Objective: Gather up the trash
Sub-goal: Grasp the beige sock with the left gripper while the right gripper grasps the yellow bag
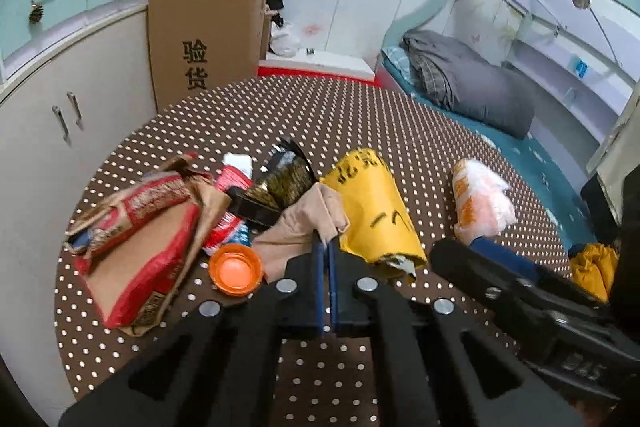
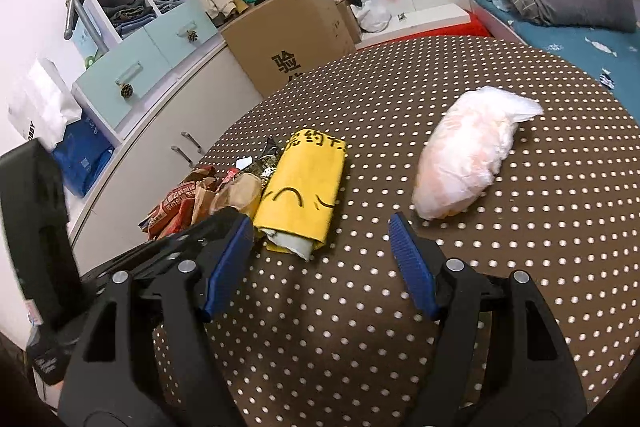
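the big round table (image 2: 520, 307) is brown with white dots, and all the trash sits on it. behind it stands a cardboard box (image 1: 204, 39) by the cupboards.

the biggest trash piece is the red and brown paper bag (image 1: 136, 243), lying flat on the left side of the pile. it looks light and crinkly and would bend if grabbed in the middle, so an edge is the best place to pinch.

next is the yellow bag (image 2: 300, 195), rolled up, lying just beside the pile. it looks soft and a bit slippery. the open torn end near the grippers looks easy to grab.

the white plastic bag (image 2: 464, 159) lies apart from the pile, on the right. it looks puffy, light and squishy, and the loose thin end would be a good spot to hold.

the tan paper (image 1: 300, 231) is smaller, soft and floppy. the left gripper (image 1: 326, 247) has its blue pads pressed together on a corner of it.

the right gripper (image 2: 320, 231) is spread wide with nothing in it, low over the table between the yellow bag and the white plastic bag.

the smallest thing is the orange lid (image 1: 236, 269), flat, hard and light, touching the pile. it is best pinched at the rim.
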`<state>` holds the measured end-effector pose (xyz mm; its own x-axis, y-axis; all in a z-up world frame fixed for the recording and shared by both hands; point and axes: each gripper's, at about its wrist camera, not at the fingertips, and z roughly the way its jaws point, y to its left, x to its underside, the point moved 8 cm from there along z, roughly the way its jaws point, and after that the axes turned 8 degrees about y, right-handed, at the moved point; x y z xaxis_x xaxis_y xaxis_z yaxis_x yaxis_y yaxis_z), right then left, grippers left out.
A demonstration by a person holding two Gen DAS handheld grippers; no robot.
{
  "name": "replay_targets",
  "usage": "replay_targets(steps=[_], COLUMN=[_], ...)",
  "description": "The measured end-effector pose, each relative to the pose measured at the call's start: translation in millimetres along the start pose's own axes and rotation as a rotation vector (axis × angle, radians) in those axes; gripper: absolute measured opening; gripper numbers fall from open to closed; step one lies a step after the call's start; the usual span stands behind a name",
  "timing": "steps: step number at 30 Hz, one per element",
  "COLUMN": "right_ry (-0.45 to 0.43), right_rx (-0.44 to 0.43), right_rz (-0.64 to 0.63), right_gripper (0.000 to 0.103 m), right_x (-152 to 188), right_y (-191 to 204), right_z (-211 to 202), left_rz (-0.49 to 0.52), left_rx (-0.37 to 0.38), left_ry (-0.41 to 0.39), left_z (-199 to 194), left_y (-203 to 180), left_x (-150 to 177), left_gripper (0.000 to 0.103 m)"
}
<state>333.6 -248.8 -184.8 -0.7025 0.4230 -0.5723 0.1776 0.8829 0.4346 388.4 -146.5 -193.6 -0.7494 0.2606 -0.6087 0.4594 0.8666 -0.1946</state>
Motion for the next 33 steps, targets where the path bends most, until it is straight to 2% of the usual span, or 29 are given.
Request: replay_targets(steps=[5, 9, 11, 14, 17, 26, 33], right_ry=[0.043, 0.075, 0.088, 0.097, 0.09, 0.033, -0.058], right_rx=[-0.028, -0.016, -0.004, 0.012, 0.005, -0.005, -0.039], right_rz=[0.033, 0.036, 0.028, 0.008, -0.002, -0.025, -0.082], right_gripper=[0.069, 0.052, 0.049, 0.034, 0.025, 0.021, 0.021], right_x=[-6, -8, -9, -9, -7, 0, 0], right_y=[4, 9, 10, 11, 9, 9, 37], right_z=[20, 37, 44, 48, 42, 7, -44], left_rz=[-0.061, -0.073, -0.072, -0.073, -0.068, -0.057, -0.064], left_rx=[-0.012, -0.029, -0.032, -0.027, -0.02, -0.005, 0.037], left_ry=[-0.079, -0.103, -0.1, -0.094, -0.096, -0.136, -0.194], left_z=[-22, -30, -29, -28, -30, -56, -98], left_y=[15, 19, 18, 16, 13, -4, -11], left_x=[-9, -13, -14, -12, -10, -8, -4], left_gripper=[0.002, 0.002, 0.002, 0.002, 0.002, 0.002, 0.002])
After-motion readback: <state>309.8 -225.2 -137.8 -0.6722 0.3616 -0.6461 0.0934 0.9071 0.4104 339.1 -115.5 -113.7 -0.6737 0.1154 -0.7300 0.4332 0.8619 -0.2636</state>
